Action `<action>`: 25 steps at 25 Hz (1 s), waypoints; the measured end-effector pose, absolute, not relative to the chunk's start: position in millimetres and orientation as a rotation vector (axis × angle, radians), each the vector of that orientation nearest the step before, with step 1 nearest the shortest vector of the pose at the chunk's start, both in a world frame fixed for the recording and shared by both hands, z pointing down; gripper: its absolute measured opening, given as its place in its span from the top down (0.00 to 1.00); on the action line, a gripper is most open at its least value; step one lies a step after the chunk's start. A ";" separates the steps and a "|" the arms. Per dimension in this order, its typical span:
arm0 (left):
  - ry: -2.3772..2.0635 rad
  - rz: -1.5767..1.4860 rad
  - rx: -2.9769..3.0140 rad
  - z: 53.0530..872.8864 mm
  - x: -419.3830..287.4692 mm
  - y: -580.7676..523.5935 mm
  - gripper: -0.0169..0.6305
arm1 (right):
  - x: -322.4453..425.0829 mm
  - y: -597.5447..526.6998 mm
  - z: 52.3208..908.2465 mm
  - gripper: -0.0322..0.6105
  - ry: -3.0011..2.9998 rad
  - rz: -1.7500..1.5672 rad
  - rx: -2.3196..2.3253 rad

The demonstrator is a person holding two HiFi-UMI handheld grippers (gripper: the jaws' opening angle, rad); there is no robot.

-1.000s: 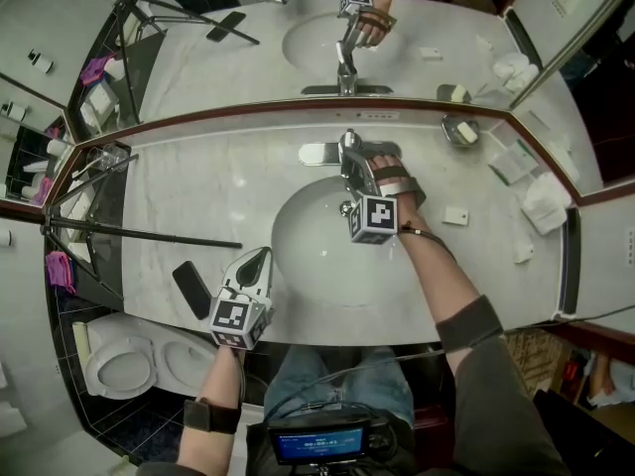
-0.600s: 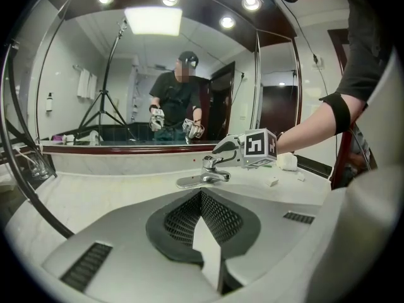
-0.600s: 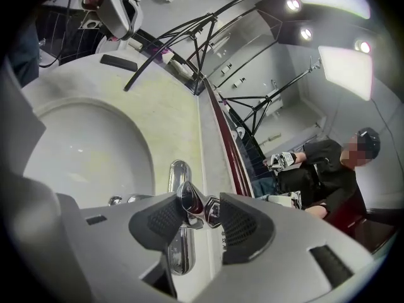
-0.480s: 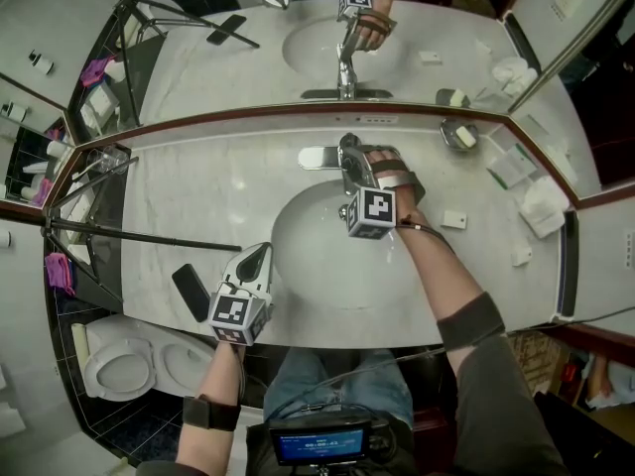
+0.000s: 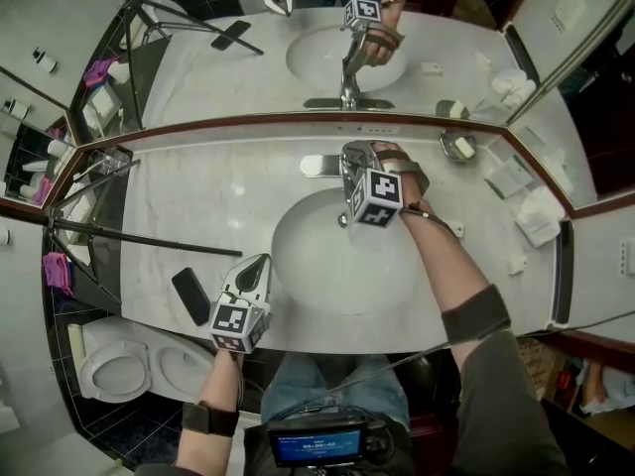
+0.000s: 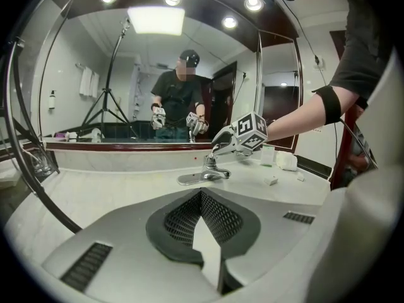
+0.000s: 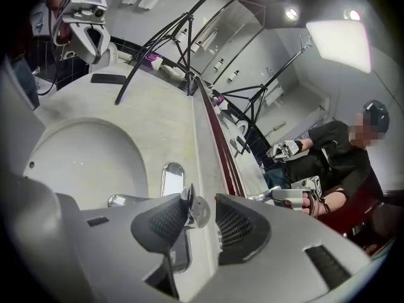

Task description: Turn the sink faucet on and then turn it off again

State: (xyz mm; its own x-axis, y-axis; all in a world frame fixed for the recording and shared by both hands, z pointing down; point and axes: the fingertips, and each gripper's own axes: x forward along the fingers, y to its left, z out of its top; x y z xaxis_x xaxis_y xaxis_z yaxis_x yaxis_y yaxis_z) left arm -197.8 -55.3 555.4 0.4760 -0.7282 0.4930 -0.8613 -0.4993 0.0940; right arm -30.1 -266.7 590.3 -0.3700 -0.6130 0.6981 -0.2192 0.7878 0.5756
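The chrome faucet [image 5: 344, 172] stands at the back of the white sink basin [image 5: 298, 266]. My right gripper [image 5: 357, 164] reaches over it from the right, and its jaws are closing round the end of the lever handle [image 7: 193, 208]. In the right gripper view the handle tip lies against the left pad [image 7: 165, 223], with a gap to the right pad [image 7: 235, 226]. From the left gripper view the faucet [image 6: 208, 169] shows with its lever raised into the right gripper [image 6: 228, 137]. My left gripper [image 5: 254, 265] rests at the counter's front edge, shut and holding nothing.
A black phone [image 5: 190, 295] lies left of my left gripper. A dark tripod [image 5: 139, 234] spans the left counter. A soap dish [image 5: 458, 147] and small packets [image 5: 455, 228] sit to the right. The mirror [image 5: 327, 38] runs along the back; a toilet [image 5: 119, 365] stands lower left.
My right gripper has moved toward the mirror along the faucet and its jaws have narrowed round the lever. The left gripper has not moved.
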 end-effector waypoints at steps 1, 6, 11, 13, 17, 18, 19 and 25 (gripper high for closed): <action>-1.347 0.565 2.395 555.5 -199.4 -55.5 0.97 | -30.3 -266.8 590.6 0.70 -1.943 -0.477 0.618; -1.353 0.559 2.388 556.2 -201.2 -55.1 0.97 | -29.0 -266.2 594.1 0.70 -1.933 -0.467 0.601; -1.359 0.556 2.382 552.6 -200.4 -53.4 0.97 | -26.4 -265.2 595.2 0.69 -1.927 -0.419 0.591; -1.369 0.548 2.380 549.0 -200.1 -54.3 0.97 | -22.3 -261.1 596.3 0.69 -1.929 -0.387 0.574; -1.389 0.526 2.370 541.4 -204.6 -54.4 0.97 | -13.9 -239.3 591.0 0.69 -1.948 -0.342 0.516; -1.393 0.521 2.367 539.5 -205.9 -54.2 0.97 | -12.4 -233.6 586.7 0.69 -1.960 -0.332 0.507; -1.398 0.518 2.364 537.5 -206.9 -53.9 0.97 | -10.6 -228.3 581.2 0.69 -1.977 -0.316 0.503; -1.417 0.502 2.362 525.3 -206.1 -48.0 0.97 | 17.9 -213.2 525.7 0.82 -2.122 -0.102 0.722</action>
